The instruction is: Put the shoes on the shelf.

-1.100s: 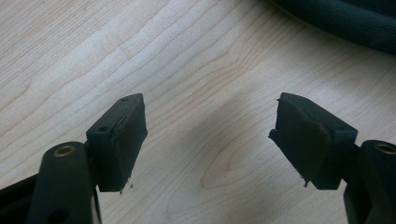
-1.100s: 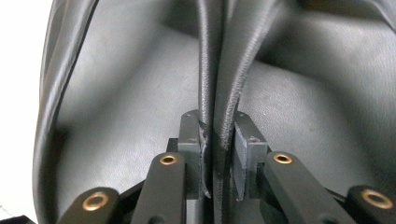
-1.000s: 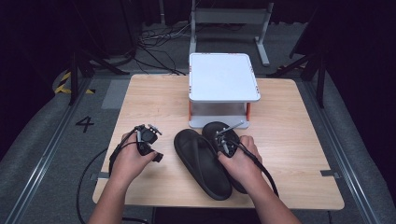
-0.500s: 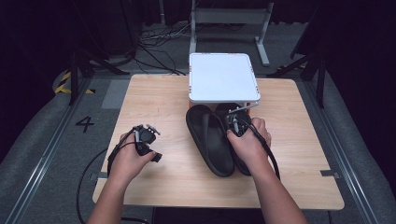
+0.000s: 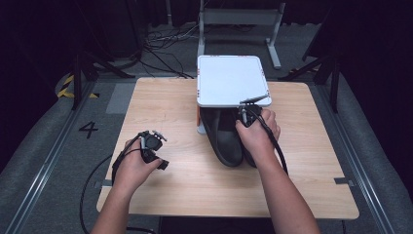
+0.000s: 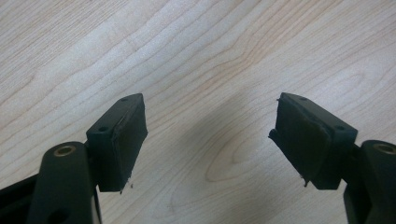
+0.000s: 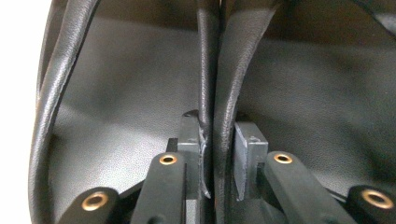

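table (image 5: 165,97): light wood | on it: white rack (image 5: 231,80), black sandals (image 5: 226,139)

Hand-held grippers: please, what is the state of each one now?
Left hand-held gripper: open, empty, above the table.
Right hand-held gripper: closed on the sandal straps.

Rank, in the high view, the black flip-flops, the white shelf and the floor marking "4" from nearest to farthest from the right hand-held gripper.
1. Black flip-flops: clamped by their straps in the right hand-held gripper.
2. White shelf: just beyond it, over the toes of the flip-flops.
3. Floor marking "4": far off, past the table's left edge.
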Tool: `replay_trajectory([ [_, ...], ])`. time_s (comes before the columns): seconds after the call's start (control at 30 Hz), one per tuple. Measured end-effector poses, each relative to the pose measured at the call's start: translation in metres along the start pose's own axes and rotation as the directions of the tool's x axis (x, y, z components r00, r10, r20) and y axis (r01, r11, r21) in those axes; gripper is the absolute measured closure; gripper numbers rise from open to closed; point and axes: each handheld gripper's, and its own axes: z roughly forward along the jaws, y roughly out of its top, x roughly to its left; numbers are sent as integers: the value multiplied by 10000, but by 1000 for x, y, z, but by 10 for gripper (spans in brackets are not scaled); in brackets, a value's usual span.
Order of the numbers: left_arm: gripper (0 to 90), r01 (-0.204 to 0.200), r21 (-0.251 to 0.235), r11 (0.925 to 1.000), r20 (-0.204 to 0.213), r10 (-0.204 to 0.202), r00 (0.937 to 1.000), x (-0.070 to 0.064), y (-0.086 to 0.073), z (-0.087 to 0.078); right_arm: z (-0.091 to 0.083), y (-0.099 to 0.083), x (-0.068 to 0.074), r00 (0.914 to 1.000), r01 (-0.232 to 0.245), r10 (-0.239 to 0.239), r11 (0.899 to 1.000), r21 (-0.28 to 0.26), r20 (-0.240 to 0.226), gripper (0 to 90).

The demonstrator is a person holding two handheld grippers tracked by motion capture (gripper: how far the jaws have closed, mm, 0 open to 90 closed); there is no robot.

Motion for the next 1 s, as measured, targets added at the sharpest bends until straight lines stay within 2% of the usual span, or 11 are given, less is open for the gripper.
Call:
replay_trajectory([
  [0.1, 262, 31, -2, 10000, 8, -31, 10000, 1, 0, 0, 4, 3, 2, 9997, 60, -60, 10000, 0, 235, 763],
  [0.4, 262, 104, -44, 9999, 72, -104, 9999, 2, -1, -1, 19, 18, 2, 9983, -426, 436, 9987, -282, 388, 763],
  [0.5, 261, 88, -66, 9999, 110, -87, 9999, 2, -2, -1, 25, 22, 7, 9975, -306, 326, 9990, -314, 635, 763],
  [0.57, 261, 134, -47, 9999, 122, -133, 9998, 3, -2, -1, 28, 25, 8, 9973, -396, 416, 9987, -328, 609, 762],
  [0.77, 261, 46, -110, 9999, 78, -45, 10000, 4, -2, -3, 40, 27, 10, 9945, -422, 453, 9985, -339, 942, 761],
  [0.83, 261, 96, -153, 9998, 85, -95, 9999, 4, -3, -4, 44, 26, 12, 9916, -160, 240, 9978, -641, 1271, 751],
  [0.87, 261, 90, -159, 9998, 65, -89, 9999, 5, -3, -4, 46, 26, 13, 9908, 4, 107, 9966, -822, 1350, 711],
  [0.9, 261, 90, -159, 9998, 65, -89, 9999, 5, -3, -4, 46, 26, 13, 9908, 4, 107, 9966, -822, 1350, 711],
  [0.93, 261, 58, -176, 9998, 52, -57, 10000, 5, -3, -5, 47, 26, 14, 9899, 161, -15, 9946, -1026, 1415, 639],
  [0.97, 261, 114, -195, 9997, 98, -112, 9999, 4, -2, -5, 47, 26, 14, 9911, 431, -210, 9849, -1678, 1312, 524],
  [1.0, 261, 114, -195, 9997, 98, -112, 9999, 4, -2, -5, 47, 26, 14, 9911, 431, -210, 9849, -1678, 1312, 524],
])
